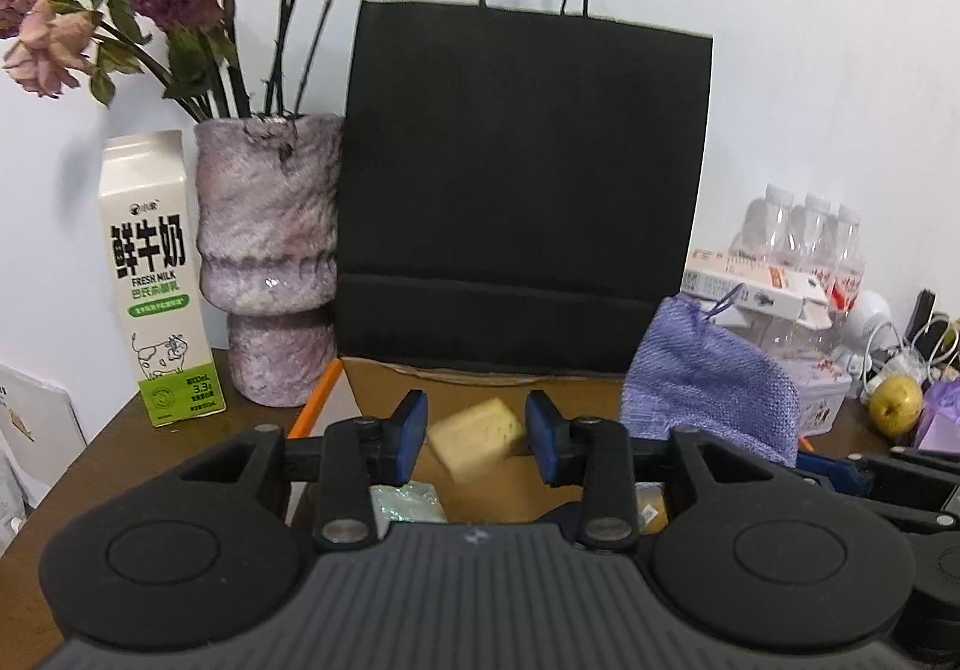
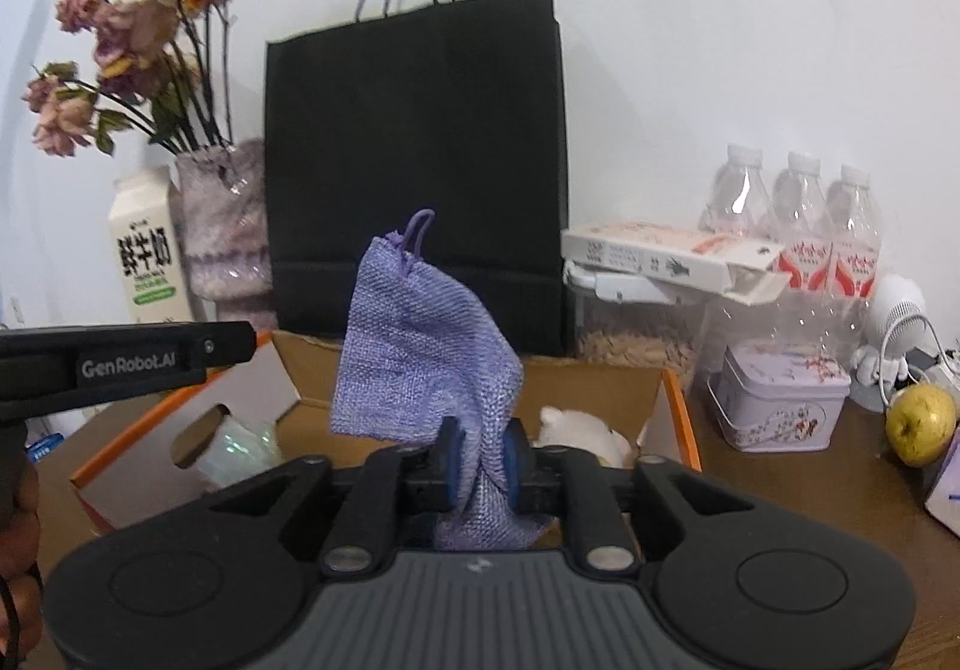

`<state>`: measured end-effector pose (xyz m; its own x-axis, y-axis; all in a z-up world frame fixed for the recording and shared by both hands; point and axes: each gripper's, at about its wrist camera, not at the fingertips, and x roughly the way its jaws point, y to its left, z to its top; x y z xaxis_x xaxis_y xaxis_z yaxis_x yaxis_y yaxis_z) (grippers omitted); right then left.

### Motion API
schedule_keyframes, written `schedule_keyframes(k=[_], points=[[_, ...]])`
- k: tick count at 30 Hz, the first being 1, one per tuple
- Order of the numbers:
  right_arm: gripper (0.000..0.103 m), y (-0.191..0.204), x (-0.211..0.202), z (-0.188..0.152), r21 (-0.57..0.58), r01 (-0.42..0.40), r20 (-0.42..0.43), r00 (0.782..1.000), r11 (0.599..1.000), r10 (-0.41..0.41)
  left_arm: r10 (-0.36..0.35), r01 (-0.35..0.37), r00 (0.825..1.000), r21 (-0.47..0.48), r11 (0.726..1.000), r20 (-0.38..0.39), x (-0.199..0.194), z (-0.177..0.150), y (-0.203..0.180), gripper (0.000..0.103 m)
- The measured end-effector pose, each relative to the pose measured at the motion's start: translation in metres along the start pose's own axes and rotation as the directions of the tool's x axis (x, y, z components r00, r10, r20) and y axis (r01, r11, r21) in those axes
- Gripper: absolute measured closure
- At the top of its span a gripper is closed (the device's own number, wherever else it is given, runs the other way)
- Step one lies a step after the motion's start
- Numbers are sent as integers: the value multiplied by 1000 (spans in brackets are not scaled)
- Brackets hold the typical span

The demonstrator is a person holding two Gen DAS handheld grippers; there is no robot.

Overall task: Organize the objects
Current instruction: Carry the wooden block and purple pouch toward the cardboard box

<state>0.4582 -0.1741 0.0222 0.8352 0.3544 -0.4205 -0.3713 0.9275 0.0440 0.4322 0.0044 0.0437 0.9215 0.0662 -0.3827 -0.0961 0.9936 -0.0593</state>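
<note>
The left claw [image 1: 477,433] stood partly open above the cardboard box [image 1: 480,388], and a pale yellow block [image 1: 477,437] (blurred, tilted on one corner) sat between its blue pads [image 1: 411,433] with a gap on each side, so nothing gripped it. The right claw [image 2: 480,460] was pinched on the lower part of a purple woven pouch [image 2: 420,346], whose upper part stood up over the same open box [image 2: 600,376]. The box rested on the brown counter [image 1: 150,466] in front of a black paper bag [image 1: 516,190]. A milk carton [image 1: 159,280] and a vase of dried roses [image 1: 267,256] stood to the left; bottles [image 2: 798,226], a tin [image 2: 780,400] and a yellow-green apple [image 2: 921,424] stood to the right.
</note>
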Motion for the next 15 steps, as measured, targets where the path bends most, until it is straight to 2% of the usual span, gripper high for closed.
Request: schedule_keyframes(k=[1, 2, 3, 4, 5, 6, 8, 15], points=[[73, 0, 2, -1, -1, 10, -10, 1000, 1000, -10, 3, -3, 1000, 1, 1000, -4, 2, -1, 0, 42], [54, 0, 4, -2, -3, 21, -23, 1000, 1000, -21, 9, -9, 1000, 2, 1000, -1, 2, -1, 0, 19], [34, 0, 6, -3, -5, 34, -32, 999, 999, -34, 18, -18, 1000, 5, 1000, 4, 1, -1, -1, 2], [25, 1, 6, -4, -6, 49, -33, 998, 999, -49, 32, -32, 999, 8, 999, 15, 0, -1, -1, 0], [12, 1, 6, -4, -10, 68, -31, 997, 998, -68, 44, -44, 999, 9, 999, 25, -2, -1, -1, 0], [4, 1, 7, -4, -12, 84, -31, 996, 996, -85, 49, -50, 998, 9, 999, 27, -2, 0, -1, 0], [0, 0, 6, -4, -6, 99, -34, 995, 995, -99, 54, -54, 998, 3, 999, 18, -2, 1, 0, 0], [0, -1, 7, -4, -1, 85, -54, 995, 996, -85, 63, -63, 998, 2, 998, 5, -2, 1, 0, 0]])
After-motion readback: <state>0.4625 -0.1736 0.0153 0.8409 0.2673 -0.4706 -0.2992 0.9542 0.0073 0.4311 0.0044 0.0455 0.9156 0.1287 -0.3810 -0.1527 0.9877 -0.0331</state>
